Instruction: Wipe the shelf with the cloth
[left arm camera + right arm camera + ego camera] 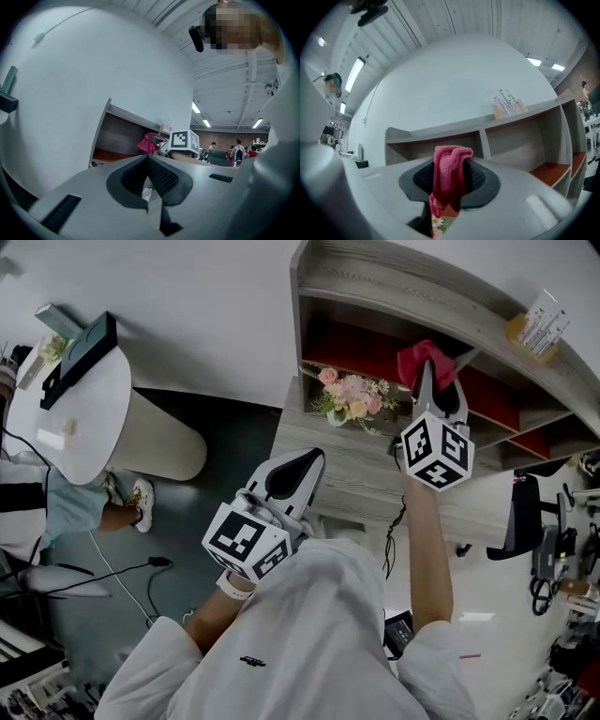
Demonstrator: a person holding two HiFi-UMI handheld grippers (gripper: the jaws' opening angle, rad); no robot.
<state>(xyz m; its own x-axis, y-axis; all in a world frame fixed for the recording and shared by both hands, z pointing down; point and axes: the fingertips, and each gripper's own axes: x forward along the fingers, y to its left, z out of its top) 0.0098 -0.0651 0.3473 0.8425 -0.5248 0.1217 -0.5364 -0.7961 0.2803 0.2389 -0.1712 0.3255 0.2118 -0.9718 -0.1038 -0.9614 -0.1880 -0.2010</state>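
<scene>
- Grey wooden shelf (394, 279) is standing against a white wall, with open compartments showing red floors. A bunch of flowers (352, 396) is sitting on the ledge below them.
- Right gripper (437, 382) is pinching the pink cloth (422, 357), which is bunching up above the pads and hanging down between them. It is hovering at the mouth of the compartment above the flowers. I cannot tell whether it is touching the wood yet.
- Left gripper (302, 465) is waiting lower down, near the person's body, with its jaws pressed together on nothing.
- Flowers are sitting just beside the cloth, so a wide or low sweep is likely risking a knock that tips them off the ledge.
- Only a fold of the cloth is sitting between the pads, so hard rubbing is probably risking it dragging free.
- Up on the top board a small holder of slips (539, 322) is standing near the edge. A bump to the frame could be shaking it loose.
- No readable writing is showing. The print on the slips is too small, and the gripper cubes are carrying only black-and-white square patterns.
</scene>
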